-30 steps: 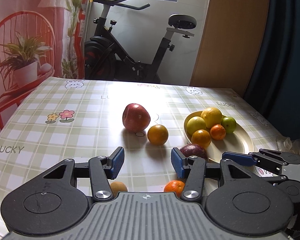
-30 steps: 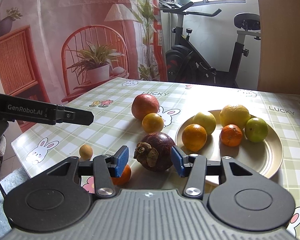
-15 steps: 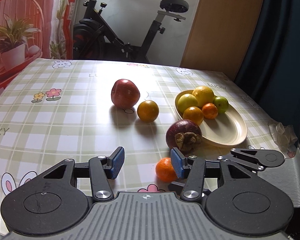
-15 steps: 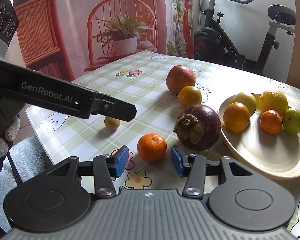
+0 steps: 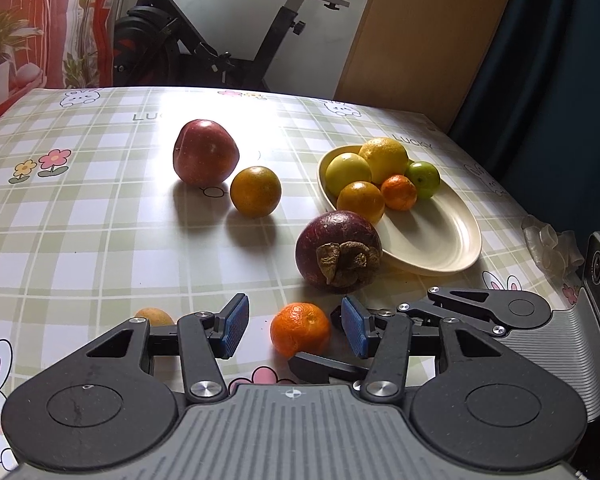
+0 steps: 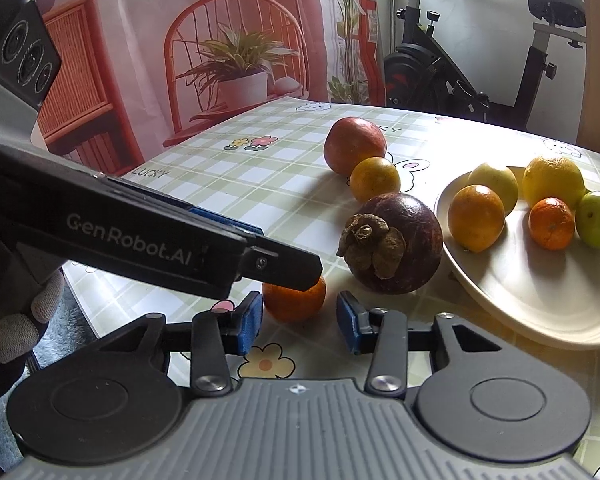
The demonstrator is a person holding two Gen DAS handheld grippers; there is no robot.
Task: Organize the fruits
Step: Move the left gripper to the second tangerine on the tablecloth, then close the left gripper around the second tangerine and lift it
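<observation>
A small tangerine [image 5: 300, 328] lies near the table's front edge, between the blue pads of my open left gripper [image 5: 296, 331] without touching them. My right gripper [image 6: 299, 324] is open too, with the same tangerine [image 6: 294, 300] just ahead of its pads. One left finger [image 6: 160, 236] crosses the right wrist view above the fruit. A dark mangosteen [image 5: 338, 252] rests against the cream plate [image 5: 440, 248], which holds several citrus fruits and a green one. A red apple [image 5: 204, 152] and an orange [image 5: 255, 191] sit farther back.
A small brownish fruit [image 5: 154, 316] lies left of the left gripper. The table's front edge and a gloved hand [image 6: 16, 320] show at the left of the right wrist view. An exercise bike [image 5: 220, 40] stands behind the table.
The right gripper has left the mangosteen and swung left, so the tangerine now sits before its pads. The left gripper has come in on the same tangerine. Both stayed open.
</observation>
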